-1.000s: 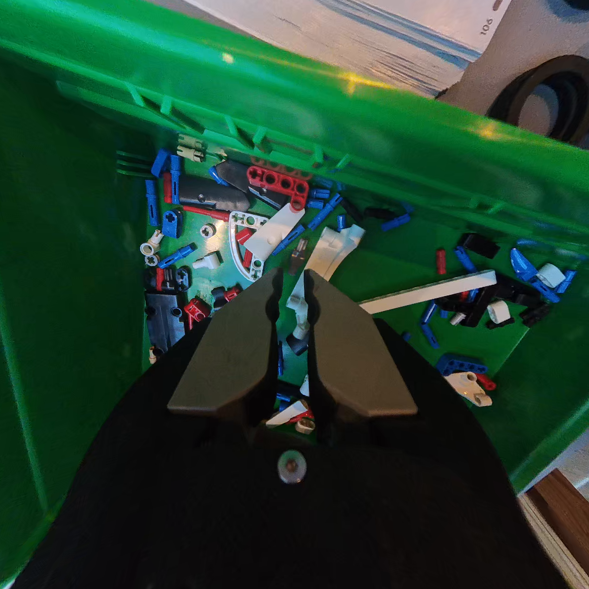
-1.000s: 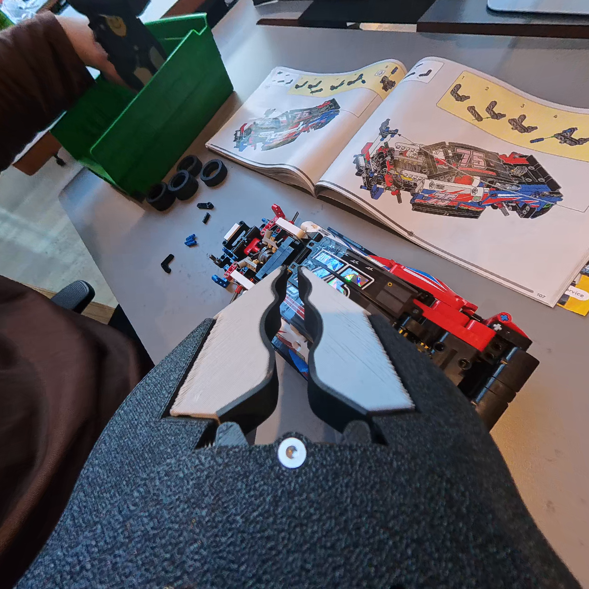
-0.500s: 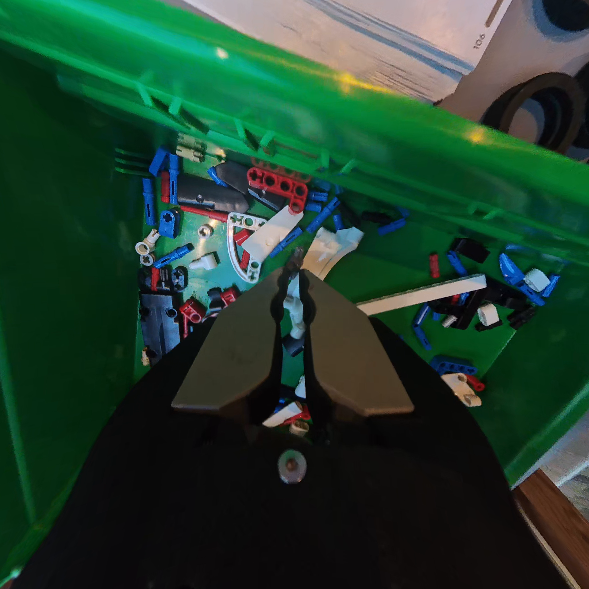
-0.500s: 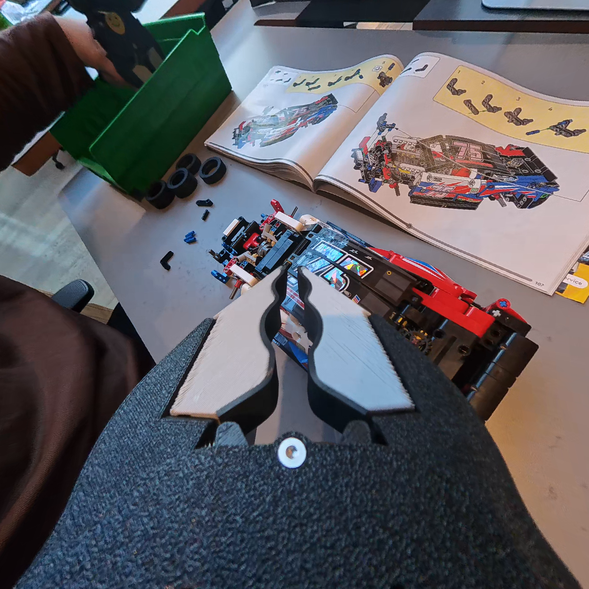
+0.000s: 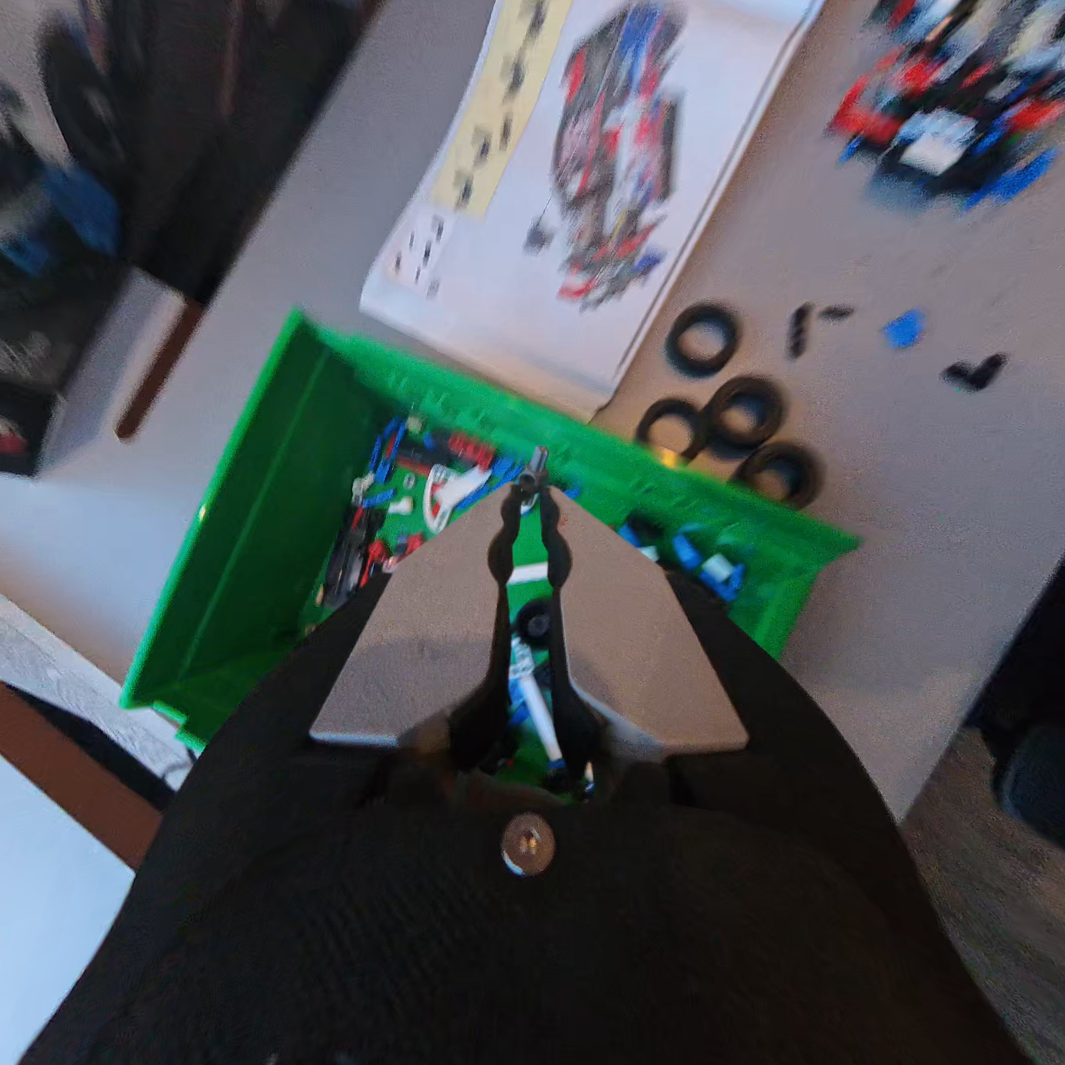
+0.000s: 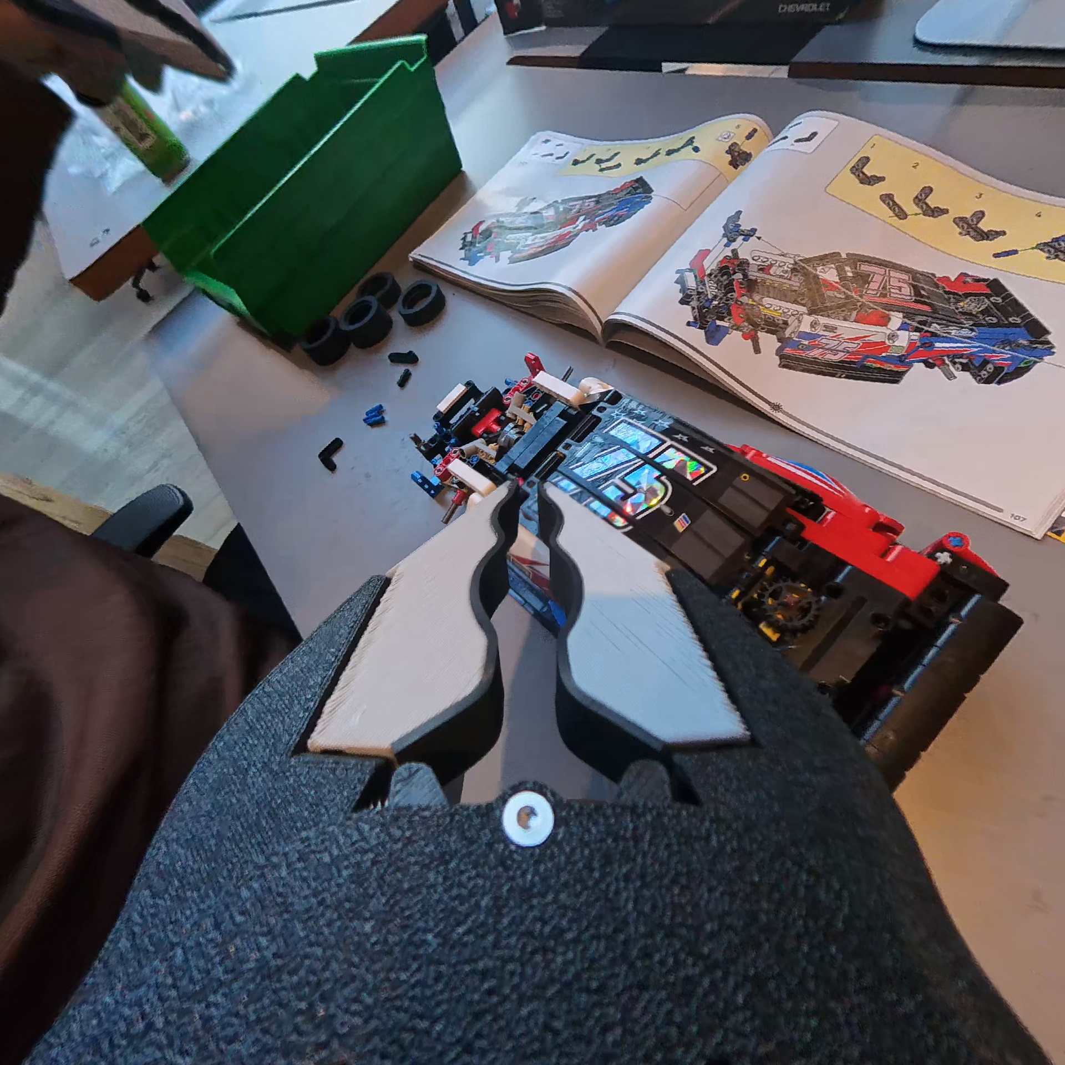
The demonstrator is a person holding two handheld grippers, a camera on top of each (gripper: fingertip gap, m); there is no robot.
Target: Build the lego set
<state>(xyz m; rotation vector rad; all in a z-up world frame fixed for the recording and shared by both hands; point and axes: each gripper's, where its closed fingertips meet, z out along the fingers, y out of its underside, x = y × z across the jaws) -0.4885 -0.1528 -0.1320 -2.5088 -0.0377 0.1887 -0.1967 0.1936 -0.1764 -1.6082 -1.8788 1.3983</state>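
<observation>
While the left gripper (image 5: 531, 490) hangs above the green bin (image 5: 242, 518), its jaws pinch a small dark grey pin (image 5: 535, 465) by one end at the very tips. Such a piece looks light, stiff and smooth, so it could twist or slip out; a grip nearer its middle would likely hold better. Beyond the bin's far corner, the half-built car (image 6: 691, 507) lies under the right gripper (image 6: 523, 493), jaws slightly parted, empty.

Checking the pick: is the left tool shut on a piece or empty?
Shut on a piece: the left tool pinches a small grey peg at its tips, above the green bin.
</observation>
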